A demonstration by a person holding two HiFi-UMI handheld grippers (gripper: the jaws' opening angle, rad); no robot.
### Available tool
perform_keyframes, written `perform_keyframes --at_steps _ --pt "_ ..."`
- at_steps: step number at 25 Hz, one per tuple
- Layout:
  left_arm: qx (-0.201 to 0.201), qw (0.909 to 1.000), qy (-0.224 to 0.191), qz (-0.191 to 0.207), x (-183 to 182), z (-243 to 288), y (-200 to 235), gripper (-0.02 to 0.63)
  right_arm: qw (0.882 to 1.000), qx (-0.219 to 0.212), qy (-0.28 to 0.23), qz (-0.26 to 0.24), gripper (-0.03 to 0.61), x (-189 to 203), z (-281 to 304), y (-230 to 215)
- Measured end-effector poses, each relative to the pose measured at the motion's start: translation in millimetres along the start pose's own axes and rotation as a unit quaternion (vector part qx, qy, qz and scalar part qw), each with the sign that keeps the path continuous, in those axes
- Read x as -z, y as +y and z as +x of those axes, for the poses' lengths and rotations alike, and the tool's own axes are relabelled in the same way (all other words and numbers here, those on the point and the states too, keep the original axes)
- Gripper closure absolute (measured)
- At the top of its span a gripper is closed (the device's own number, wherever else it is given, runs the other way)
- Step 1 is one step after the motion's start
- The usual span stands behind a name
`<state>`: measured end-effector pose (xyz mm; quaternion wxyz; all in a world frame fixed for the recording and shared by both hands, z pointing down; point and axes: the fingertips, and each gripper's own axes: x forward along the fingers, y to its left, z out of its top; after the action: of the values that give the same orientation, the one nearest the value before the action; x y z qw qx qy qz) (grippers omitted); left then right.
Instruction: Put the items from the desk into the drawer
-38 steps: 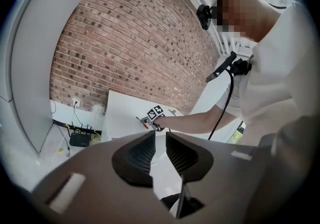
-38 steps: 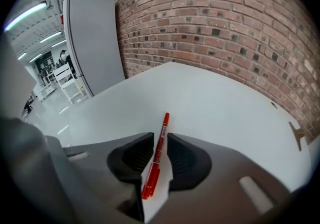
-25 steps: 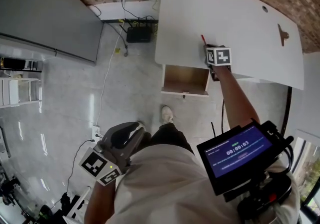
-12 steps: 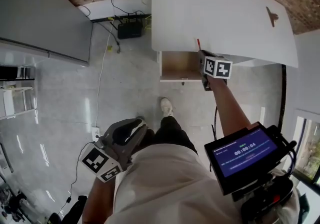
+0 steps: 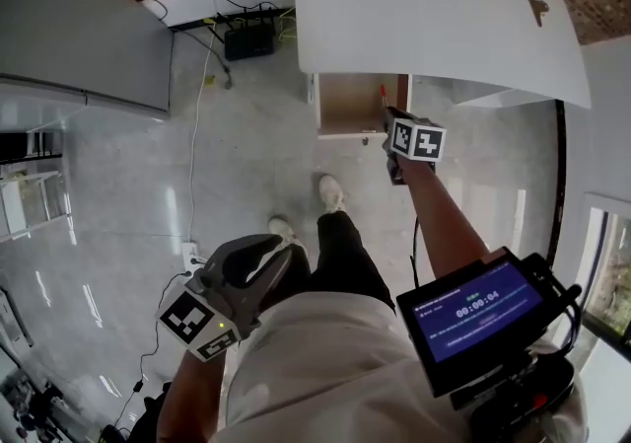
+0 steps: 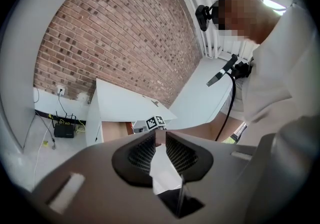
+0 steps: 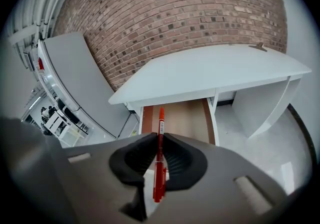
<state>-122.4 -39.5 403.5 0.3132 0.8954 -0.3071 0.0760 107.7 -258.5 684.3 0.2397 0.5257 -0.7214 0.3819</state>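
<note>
My right gripper [image 5: 387,116] is shut on a red pen [image 7: 160,158], which stands up between the jaws with its tip pointing away. In the head view the red pen [image 5: 383,93] hangs over the right part of the open wooden drawer [image 5: 350,101] under the white desk [image 5: 424,7]. In the right gripper view the open drawer [image 7: 182,115] lies straight ahead and looks bare. A small dark object [image 5: 537,5] lies far right on the desk. My left gripper [image 5: 268,258] hangs low by the person's hip, jaws nearly together with nothing between them.
A grey cabinet [image 5: 79,27] stands to the left. A black box with cables [image 5: 248,41] sits on the floor by the brick wall. The person's shoes [image 5: 330,194] are just in front of the drawer. A screen [image 5: 473,318] rides at chest height.
My right gripper has carried the red pen off the desk's front edge and down over the open drawer. The left gripper has stayed by the hip.
</note>
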Motion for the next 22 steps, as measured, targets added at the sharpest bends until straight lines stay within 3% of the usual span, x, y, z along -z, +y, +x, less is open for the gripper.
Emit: perform_keyframes --at_steps 17,22 --pt "-0.022 0.9987 0.015 -0.044 34.5 59.3 37.2 0.541 0.998 0.025 0.032 0.050 0.535 16.0 157.1 -62.6" --pt "-0.033 0.9969 0.024 -0.068 49.0 75.7 52.1 0.541 0.997 0.034 0.048 0.043 0.535 29.9 192.7 -87.9"
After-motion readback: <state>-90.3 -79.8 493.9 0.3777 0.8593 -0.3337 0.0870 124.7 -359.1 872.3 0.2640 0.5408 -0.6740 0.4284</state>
